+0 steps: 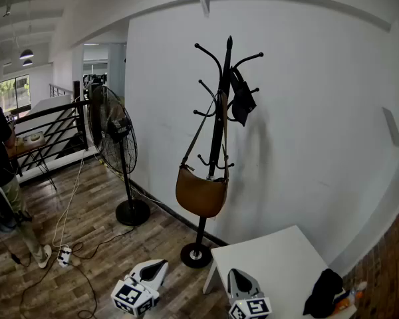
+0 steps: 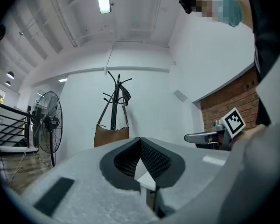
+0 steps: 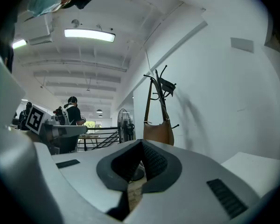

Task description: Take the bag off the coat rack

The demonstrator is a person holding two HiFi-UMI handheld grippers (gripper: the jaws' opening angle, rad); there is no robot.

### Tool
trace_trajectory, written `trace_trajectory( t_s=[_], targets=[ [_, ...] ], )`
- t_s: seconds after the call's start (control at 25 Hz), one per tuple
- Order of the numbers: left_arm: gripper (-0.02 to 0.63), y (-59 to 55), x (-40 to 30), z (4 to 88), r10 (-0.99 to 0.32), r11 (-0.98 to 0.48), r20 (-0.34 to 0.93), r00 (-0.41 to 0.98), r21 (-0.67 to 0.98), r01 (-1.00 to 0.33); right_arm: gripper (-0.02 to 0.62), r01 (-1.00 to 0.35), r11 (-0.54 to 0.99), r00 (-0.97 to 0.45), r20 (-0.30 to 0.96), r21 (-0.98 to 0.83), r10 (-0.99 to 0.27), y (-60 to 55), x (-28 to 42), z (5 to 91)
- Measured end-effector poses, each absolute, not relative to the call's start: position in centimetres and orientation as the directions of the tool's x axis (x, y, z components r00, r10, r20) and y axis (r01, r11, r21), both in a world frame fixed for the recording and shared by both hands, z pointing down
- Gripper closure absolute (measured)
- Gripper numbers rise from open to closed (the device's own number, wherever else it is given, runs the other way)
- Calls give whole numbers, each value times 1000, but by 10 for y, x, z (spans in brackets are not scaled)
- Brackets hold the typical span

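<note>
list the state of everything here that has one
bag: hanging by its strap from the coat rack
coat rack: upright, close to the wall
black item: hanging on an upper hook
fan: standing upright; running or not, cannot tell
left gripper: shut, empty
right gripper: shut, empty

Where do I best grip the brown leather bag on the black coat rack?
Grip the thin strap high up, coming from the open room side, since the white wall sits close behind the black coat rack. The rounded body of the brown leather bag looks too wide for the jaws. The upturned hooks probably mean lifting first.
</note>
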State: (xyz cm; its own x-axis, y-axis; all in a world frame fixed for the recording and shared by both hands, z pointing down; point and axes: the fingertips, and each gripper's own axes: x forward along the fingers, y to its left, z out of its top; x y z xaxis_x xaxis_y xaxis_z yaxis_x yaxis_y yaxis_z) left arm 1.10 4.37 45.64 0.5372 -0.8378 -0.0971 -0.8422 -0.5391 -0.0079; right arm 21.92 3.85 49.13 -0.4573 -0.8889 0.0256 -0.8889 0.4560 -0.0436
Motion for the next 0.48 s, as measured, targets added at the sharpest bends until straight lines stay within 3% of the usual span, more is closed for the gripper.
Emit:
trace_trajectory(
  t_s=[0.32, 0.44, 0.48],
  targets=[
    [598, 41, 33, 484, -794, -605, -83, 602, 20, -796, 595, -858, 506, -510, 31, -93, -859, 32, 219, 500],
    [413, 35, 43, 490, -775, -632, -53, 630, 40, -774, 558, -860, 505, -509, 53, -78, -859, 26, 218, 504],
    [401, 32, 45, 493, -769, -639, -40, 638, 45, -768, 540, -863, 501, -505, 62, -70, -861, 23, 217, 505]
  ],
)
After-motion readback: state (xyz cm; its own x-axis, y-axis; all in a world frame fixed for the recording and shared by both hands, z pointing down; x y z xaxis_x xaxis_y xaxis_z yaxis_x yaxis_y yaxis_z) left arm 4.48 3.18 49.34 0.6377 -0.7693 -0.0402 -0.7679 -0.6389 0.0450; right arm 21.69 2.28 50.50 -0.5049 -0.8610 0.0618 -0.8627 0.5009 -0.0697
